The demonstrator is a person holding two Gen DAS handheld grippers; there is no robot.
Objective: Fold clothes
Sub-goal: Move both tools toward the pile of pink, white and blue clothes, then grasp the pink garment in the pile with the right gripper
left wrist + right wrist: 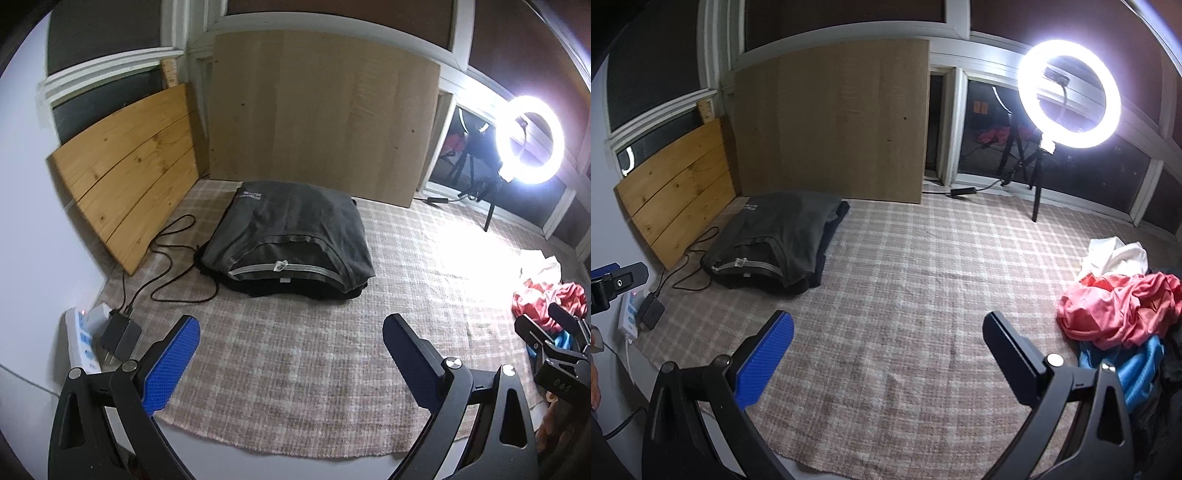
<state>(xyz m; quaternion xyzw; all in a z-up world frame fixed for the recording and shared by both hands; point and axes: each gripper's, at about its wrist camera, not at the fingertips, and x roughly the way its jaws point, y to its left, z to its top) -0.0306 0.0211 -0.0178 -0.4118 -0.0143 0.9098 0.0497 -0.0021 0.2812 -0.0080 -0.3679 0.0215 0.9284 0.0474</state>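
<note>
While the plaid rug point(905, 295) bears a folded dark stack point(291, 240) at far left and an unfolded heap point(1119, 310) at right, left gripper point(291, 350) and right gripper point(890, 354) hover spread, empty.

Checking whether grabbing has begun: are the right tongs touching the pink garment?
Apart. In the right wrist view the open right tongs hover over bare rug, with rug visible between them and the pink garment.
</note>
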